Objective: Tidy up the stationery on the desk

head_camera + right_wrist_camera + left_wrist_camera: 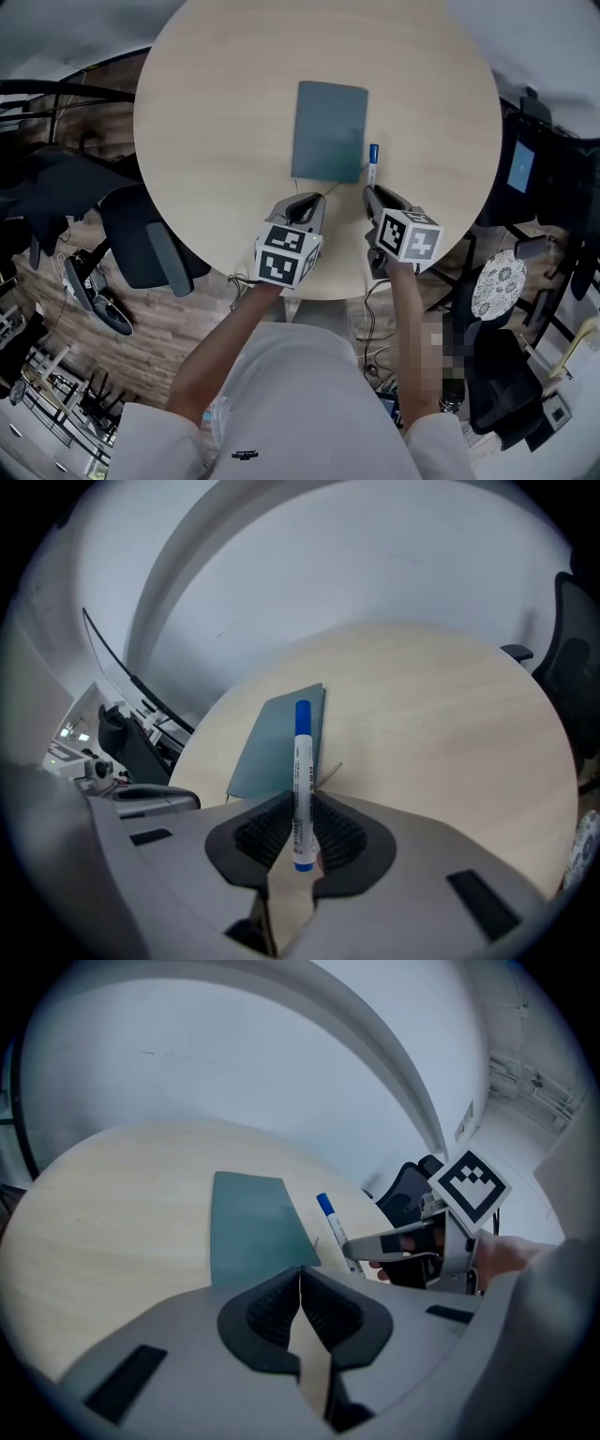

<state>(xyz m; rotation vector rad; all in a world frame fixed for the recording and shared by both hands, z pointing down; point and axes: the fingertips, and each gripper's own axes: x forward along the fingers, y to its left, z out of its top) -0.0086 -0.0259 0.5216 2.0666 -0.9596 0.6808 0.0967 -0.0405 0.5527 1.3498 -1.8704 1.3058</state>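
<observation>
1. The round wooden table (216, 112) is filling the upper half of the head view, and its near edge is running just under both grippers.
2. The teal notebook (328, 131) is lying flat and closed at the centre of the table, with its lower edge just above the gripper tips.
3. The left gripper (305, 202) is hovering below the notebook's lower edge. Its jaws are pressing together with nothing showing between them.
4. The right gripper (373, 192) is sitting right of centre and clamping the marker low on its barrel.
5. The white marker (302, 780) is standing up out of the pads, with its blue cap pointing at the notebook's right edge.
6. Risks, as I am judging them:
   - With most of the barrel sticking out, the marker may be pivoting or slipping if the cap knocks the notebook.
   - If it is let go near the table edge, it could be rolling off the round top.
</observation>
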